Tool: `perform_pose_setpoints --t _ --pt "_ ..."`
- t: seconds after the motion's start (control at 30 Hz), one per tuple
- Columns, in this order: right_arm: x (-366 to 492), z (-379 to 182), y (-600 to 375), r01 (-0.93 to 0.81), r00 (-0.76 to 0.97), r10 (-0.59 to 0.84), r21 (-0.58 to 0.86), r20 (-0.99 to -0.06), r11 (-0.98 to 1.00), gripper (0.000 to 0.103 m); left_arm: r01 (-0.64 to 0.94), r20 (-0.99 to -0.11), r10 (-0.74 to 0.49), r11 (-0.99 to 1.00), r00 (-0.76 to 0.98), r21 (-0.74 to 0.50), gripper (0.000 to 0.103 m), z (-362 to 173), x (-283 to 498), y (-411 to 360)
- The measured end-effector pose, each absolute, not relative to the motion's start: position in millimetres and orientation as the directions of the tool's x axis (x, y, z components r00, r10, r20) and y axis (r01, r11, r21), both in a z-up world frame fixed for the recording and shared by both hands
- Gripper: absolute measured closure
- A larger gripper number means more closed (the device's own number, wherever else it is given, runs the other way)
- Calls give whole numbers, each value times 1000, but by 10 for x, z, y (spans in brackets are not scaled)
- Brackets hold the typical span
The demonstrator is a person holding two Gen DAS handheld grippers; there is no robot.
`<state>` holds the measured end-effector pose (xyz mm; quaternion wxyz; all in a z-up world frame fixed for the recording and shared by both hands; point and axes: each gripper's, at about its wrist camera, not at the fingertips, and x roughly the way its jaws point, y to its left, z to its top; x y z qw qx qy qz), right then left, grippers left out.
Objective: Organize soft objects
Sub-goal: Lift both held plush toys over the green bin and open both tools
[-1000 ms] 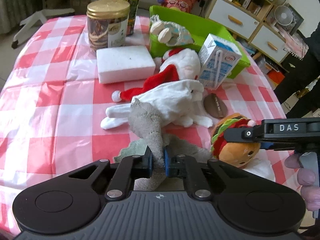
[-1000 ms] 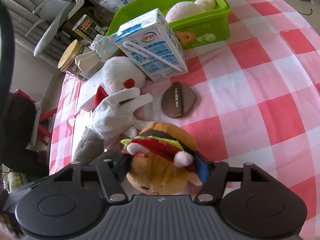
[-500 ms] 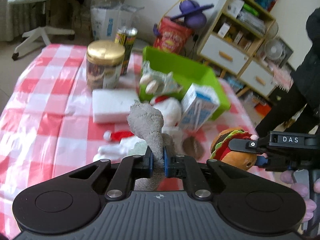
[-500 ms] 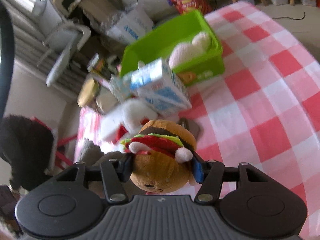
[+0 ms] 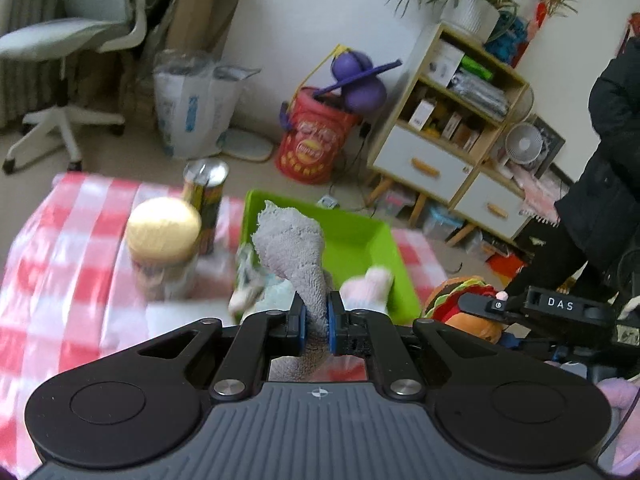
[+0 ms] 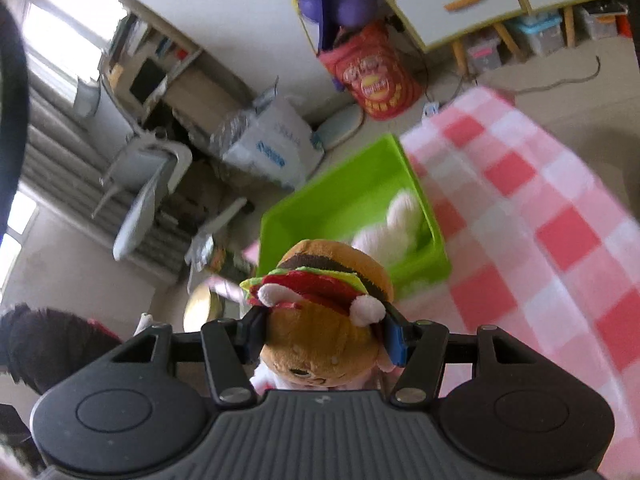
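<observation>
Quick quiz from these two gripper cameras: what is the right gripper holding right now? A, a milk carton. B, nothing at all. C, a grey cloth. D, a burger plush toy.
D: in the right wrist view the right gripper has its blue pads pressed on both sides of the burger plush toy, while the grey cloth is pinched in the left gripper.

The checked tablecloth (image 5: 60, 272) smears with blur, and the gold-lidded jar (image 5: 164, 240) too. The grey cloth's (image 5: 296, 256) lower end hides behind the gripper body. The hamburger plush (image 6: 324, 320) covers part of the green bin (image 6: 344, 216).
</observation>
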<state>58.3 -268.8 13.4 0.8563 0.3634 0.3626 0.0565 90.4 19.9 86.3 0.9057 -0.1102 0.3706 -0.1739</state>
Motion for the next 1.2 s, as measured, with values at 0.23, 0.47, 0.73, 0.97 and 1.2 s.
perform_pose_setpoints --t 0.23,0.47,0.73,0.97,1.2 --pt "1003 279 -2753 145 777 340 676 -530 723 68 273 -603 -393 919 694 -284 97 1009 1529 -81" --pt "1477 53 -2683 129 773 347 667 -531 734 67 280 -636 -351 936 687 -214 97 594 2165 -354" --pt "1907 -280 -2637 160 714 305 571 -630 805 67 292 -751 -259 952 607 -93 96 -75 2567 -545" --pt "2029 -338 -2619 153 695 295 536 -656 830 63 255 -784 -224 963 579 -86 91 -264 2656 -504" --pt "2013 -239 -2581 132 694 293 516 -658 846 56 251 -786 -222 964 578 -87 59 -207 2631 -476"
